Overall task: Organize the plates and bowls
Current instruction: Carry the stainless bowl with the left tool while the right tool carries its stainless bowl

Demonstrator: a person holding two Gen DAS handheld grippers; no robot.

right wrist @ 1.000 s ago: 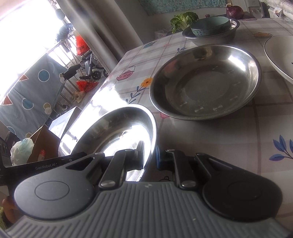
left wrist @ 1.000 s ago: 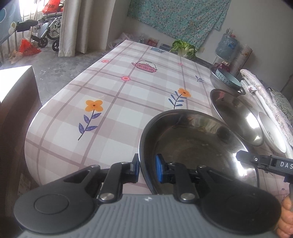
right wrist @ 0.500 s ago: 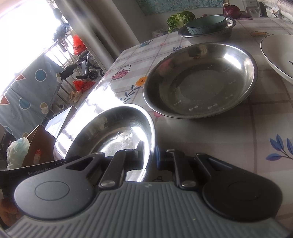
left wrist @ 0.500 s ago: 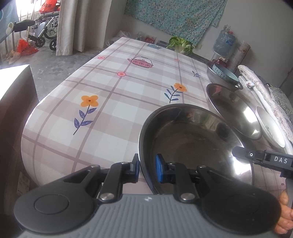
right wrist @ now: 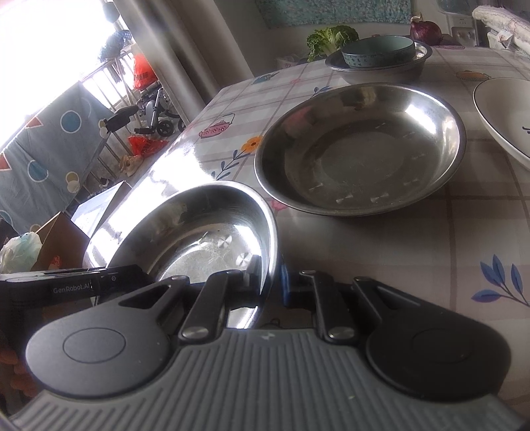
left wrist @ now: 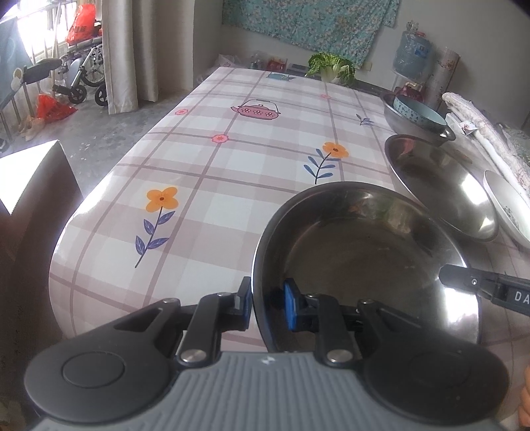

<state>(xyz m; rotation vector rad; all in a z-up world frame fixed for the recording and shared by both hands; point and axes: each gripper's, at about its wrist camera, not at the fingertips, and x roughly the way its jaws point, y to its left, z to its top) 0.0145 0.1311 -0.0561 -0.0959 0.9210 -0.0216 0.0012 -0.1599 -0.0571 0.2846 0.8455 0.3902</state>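
A small steel bowl (left wrist: 364, 258) hangs at the near end of the table, gripped on both sides. My left gripper (left wrist: 266, 301) straddles its left rim, one blue pad outside the wall and one inside. Its jaws are opening slightly, with the rim still between them. My right gripper (right wrist: 270, 278) is shut on the opposite rim of the steel bowl (right wrist: 205, 232). Just beyond lies a wide steel basin (right wrist: 357, 152), also seen in the left wrist view (left wrist: 440, 185). To its right is a white plate (right wrist: 506, 112). A teal bowl (right wrist: 377, 53) is nested in another steel bowl further back.
The table (left wrist: 232, 165) has a plaid flowered cloth, bare along its left half. A cabbage (left wrist: 331, 66) sits at its far end and a red onion (right wrist: 425, 30) is behind the nested bowls. Cardboard boxes (right wrist: 59, 242) stand on the floor below the near corner. A rolled cloth (left wrist: 487, 136) lies at the right edge.
Both views have shifted a little as the grippers rolled. The small steel bowl stays between both pairs of jaws. The left pads stand slightly further apart.
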